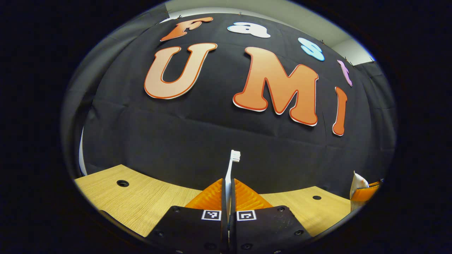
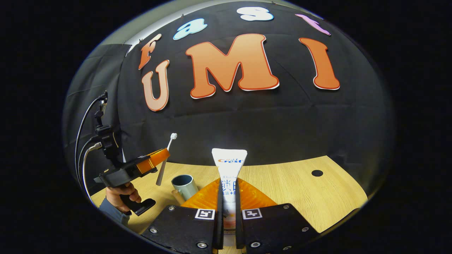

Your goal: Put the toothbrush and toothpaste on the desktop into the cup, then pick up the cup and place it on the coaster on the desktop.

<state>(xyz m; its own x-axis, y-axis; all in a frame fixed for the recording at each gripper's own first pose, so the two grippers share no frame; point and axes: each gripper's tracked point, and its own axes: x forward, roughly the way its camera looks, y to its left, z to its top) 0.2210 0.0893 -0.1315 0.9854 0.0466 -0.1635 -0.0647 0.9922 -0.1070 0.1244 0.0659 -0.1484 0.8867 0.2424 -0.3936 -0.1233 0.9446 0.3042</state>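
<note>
Left gripper (image 1: 229, 192) grips toothbrush (image 1: 231, 169) (upright); right gripper (image 2: 229, 192) grips toothpaste (image 2: 229, 165).

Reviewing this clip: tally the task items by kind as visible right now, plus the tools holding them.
Toothbrush: 1, clamped in the left tool
Toothpaste tube: 1, clamped in the right tool
Cup: 1, standing on the wooden desktop
Tools: 2
Total: 5
</note>
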